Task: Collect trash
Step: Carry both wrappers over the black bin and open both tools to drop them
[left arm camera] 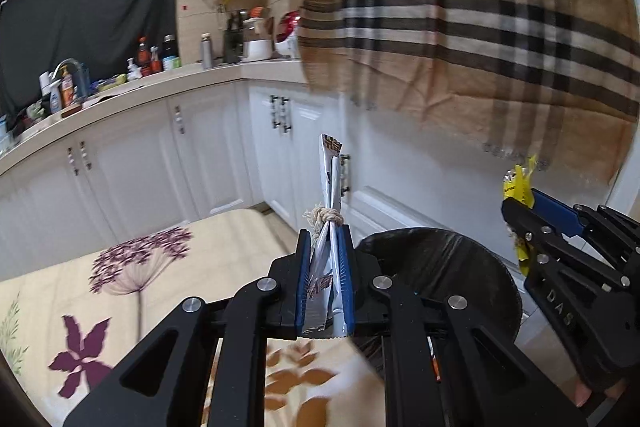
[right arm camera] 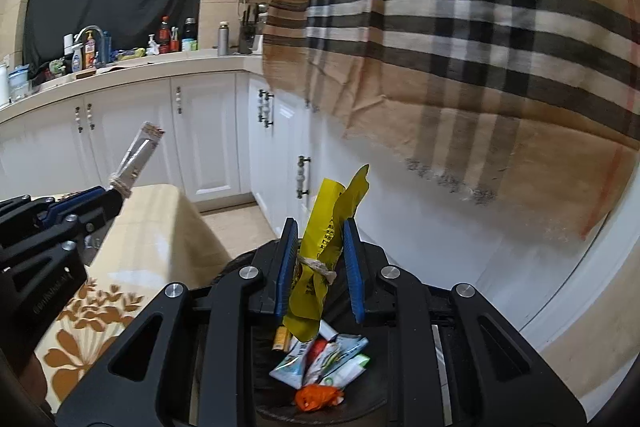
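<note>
Our left claw [left arm camera: 325, 259] is pressed together on a silver wrapper [left arm camera: 330, 179] tied with twine, which stands upright between its blue pads above the edge of the floral-clothed table [left arm camera: 132, 291], just beside the black trash bin [left arm camera: 440, 267]. Our right claw [right arm camera: 320, 259] pinches a crumpled yellow wrapper [right arm camera: 320, 251], also bound with twine, right over the bin [right arm camera: 360, 403], where other wrappers and an orange scrap [right arm camera: 318, 397] already lie. Beyond both we see white cabinets [left arm camera: 208, 147] and a plaid cloth [right arm camera: 460, 39] hanging at the right.
</note>
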### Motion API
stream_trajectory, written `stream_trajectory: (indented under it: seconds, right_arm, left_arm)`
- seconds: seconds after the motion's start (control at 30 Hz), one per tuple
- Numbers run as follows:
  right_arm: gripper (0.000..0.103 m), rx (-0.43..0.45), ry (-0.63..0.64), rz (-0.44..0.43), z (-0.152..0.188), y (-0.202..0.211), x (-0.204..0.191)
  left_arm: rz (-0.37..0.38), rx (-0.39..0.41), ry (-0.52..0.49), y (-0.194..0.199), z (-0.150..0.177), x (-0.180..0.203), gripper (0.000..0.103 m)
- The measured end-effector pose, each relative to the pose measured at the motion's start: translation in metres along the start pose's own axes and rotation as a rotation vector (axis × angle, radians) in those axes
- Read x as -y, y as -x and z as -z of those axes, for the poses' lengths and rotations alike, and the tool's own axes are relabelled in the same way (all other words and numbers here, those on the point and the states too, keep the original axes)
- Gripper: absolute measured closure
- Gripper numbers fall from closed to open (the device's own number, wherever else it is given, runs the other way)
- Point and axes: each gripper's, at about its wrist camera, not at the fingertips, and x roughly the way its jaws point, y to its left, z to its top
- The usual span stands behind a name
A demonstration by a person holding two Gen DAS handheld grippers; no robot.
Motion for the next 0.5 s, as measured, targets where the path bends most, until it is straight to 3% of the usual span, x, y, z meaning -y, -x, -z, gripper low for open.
stream_trajectory:
  seconds: [0.3,0.4,0.5]
  right_arm:
    - [0.078,-0.027,-0.051,0.038,0.008,-0.031,0.023]
    - [0.063,-0.036,-0.065,0.045,0.01,-0.038,0.028]
    - [0.061,-0.032,-0.073,0.054,0.011,-0.039,0.03]
  left_arm:
    - [0.009,-0.013,-0.02,-0.034,0.001,0.025,0.086]
    - [0.013,-0.025,-0.021,-0.043,0.002,0.028,0.083]
    - [0.009,-0.029,-0.034,-0.046,0.003,0.031,0.08]
